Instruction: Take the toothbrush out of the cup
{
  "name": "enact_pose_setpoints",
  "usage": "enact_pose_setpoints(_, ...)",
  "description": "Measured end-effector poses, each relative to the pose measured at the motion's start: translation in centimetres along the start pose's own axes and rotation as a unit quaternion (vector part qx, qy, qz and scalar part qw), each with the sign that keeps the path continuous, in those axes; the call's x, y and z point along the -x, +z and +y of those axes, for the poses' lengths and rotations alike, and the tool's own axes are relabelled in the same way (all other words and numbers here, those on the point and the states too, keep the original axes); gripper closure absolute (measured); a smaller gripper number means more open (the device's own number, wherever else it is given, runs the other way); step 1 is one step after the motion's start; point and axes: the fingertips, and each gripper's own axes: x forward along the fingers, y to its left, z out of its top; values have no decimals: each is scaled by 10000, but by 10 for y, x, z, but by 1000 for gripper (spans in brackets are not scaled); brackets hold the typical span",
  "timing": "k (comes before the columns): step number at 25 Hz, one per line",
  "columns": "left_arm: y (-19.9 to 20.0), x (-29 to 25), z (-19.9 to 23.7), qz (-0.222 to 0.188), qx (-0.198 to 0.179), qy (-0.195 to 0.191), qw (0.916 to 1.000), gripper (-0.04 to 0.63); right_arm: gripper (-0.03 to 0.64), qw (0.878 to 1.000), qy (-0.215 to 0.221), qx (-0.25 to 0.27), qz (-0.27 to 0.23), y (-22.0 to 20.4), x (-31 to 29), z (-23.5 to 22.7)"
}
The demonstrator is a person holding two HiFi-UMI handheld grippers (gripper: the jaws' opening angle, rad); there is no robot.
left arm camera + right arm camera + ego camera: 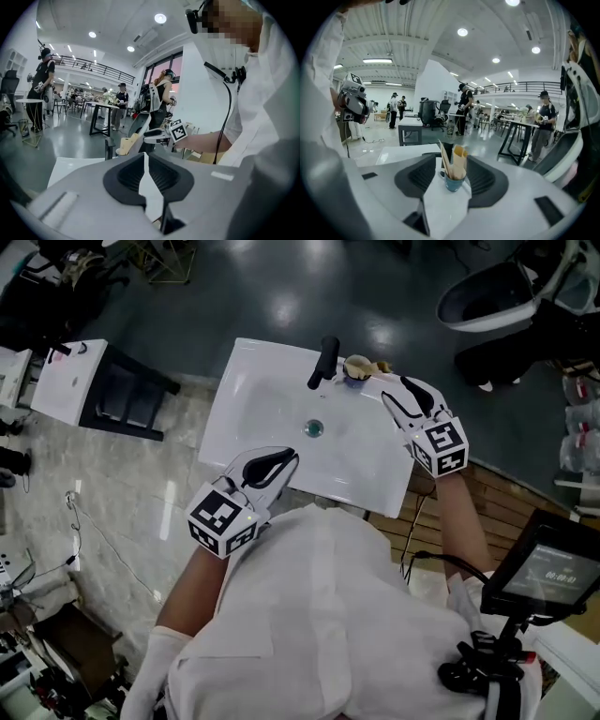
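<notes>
The left tongs (287, 459) hover over the near edge of the white basin (262, 395), pressed together with nothing between them. Further out, the right tongs (395, 390) stand wide apart, aimed at the blue cup (453, 182) on the basin's far rim, beside the black faucet (325, 360). The wooden toothbrush (445, 161) stands in the cup, untouched.

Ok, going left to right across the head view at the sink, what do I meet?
left gripper → black faucet → cup → right gripper
</notes>
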Motion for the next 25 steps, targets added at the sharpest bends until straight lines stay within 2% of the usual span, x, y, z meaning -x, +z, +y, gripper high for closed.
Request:
enact_pose_setpoints(9,-6,-1,10,68,213,495,9985,586,431,9971,740,160,-51,-8,-44,-9)
enact_pose_setpoints(18,-7,5,12,95,327,733,9967,586,434,9948,1005,169,63,-13,-63,-5)
enact_pose_setpoints(19,-8,6,13,99,337,744,9966,586,454,9948,998,197,79,-14,-63,-5)
enact_pose_setpoints(20,-8,6,13,103,346,754,9965,586,515,9949,979,221,87,-14,-63,-4)
enact_pose_setpoints(25,-8,8,14,96,336,779,9963,586,534,9957,901,226,71,-14,-64,-4)
